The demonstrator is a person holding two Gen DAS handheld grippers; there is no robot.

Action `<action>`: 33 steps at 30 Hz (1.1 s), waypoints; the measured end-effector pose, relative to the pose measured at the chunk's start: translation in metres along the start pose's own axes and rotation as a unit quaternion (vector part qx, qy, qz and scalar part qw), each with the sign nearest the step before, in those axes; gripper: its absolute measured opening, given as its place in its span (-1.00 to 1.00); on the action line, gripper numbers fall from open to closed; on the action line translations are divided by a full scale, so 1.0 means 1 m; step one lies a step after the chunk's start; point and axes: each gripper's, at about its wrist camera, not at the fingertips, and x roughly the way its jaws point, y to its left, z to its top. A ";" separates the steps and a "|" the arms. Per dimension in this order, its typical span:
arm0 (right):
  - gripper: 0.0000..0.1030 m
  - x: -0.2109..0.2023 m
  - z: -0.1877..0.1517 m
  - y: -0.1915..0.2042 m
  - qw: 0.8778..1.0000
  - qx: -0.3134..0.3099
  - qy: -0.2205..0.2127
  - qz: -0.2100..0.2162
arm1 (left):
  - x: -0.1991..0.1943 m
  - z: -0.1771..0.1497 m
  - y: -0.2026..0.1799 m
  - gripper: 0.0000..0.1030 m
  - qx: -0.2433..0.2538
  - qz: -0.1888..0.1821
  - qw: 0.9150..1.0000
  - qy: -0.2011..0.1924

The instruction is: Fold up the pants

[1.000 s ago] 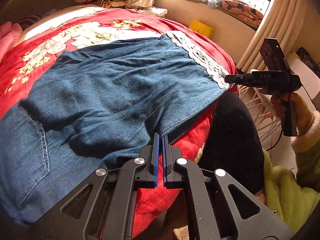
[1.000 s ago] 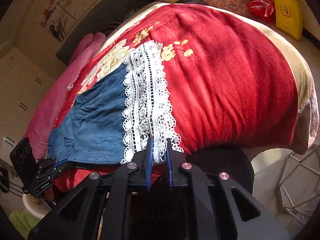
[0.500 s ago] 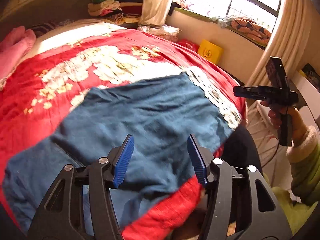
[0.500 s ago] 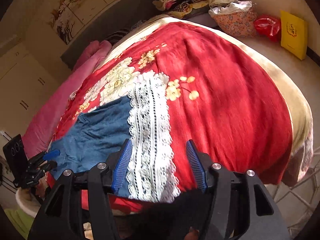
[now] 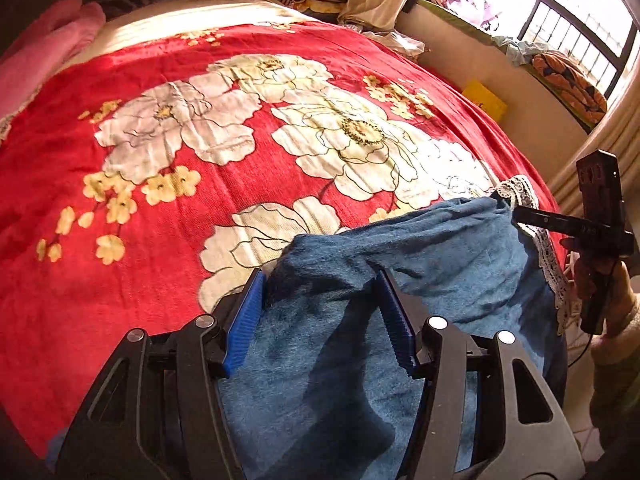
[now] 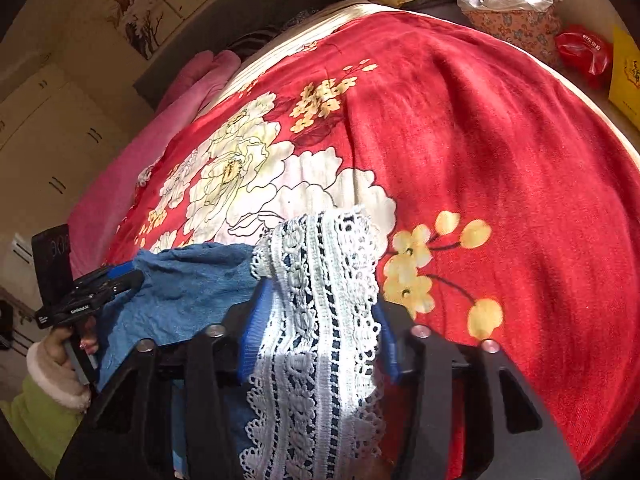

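Pants (image 5: 440,240): blue denim with a white lace hem (image 6: 320,280), bunched at the near edge of the red floral blanket (image 5: 200,180).
Left gripper (image 5: 320,316): jaws just closing, denim fold between the pads, grip looks loose.
Right gripper (image 6: 316,320): just closing around the lace.
Risk: imo that slack denim slips out mid-lift, so the fold lands crooked.

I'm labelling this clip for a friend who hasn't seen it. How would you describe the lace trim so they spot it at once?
Start at the big red blanket with white flowers that covers the bed. At its near edge lie blue denim pants. The lace trim is the white openwork band on the hem, draped between the right gripper fingers, the only patterned white cloth on the denim.
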 end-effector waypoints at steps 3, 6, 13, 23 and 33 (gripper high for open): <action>-0.72 -0.006 -0.007 0.013 1.000 -0.022 -0.008 0.000 | 0.008 -0.004 -0.010 -0.78 0.009 0.013 1.000 0.005; -0.75 -0.025 -0.004 0.025 0.998 -0.047 -0.034 -0.008 | -0.003 -0.003 -0.013 -0.88 0.012 0.011 1.000 -0.016; -0.75 -0.030 0.049 0.051 0.987 -0.126 -0.058 -0.076 | -0.009 0.028 -0.018 -0.88 0.023 0.047 0.997 -0.057; -0.26 0.036 0.062 0.010 0.991 -0.080 0.001 -0.109 | 0.012 0.019 0.001 -0.61 -0.025 0.052 0.997 -0.050; 0.27 -0.076 0.001 0.002 0.994 -0.015 -0.079 -0.072 | -0.095 -0.038 0.001 0.11 -0.086 0.060 0.986 -0.126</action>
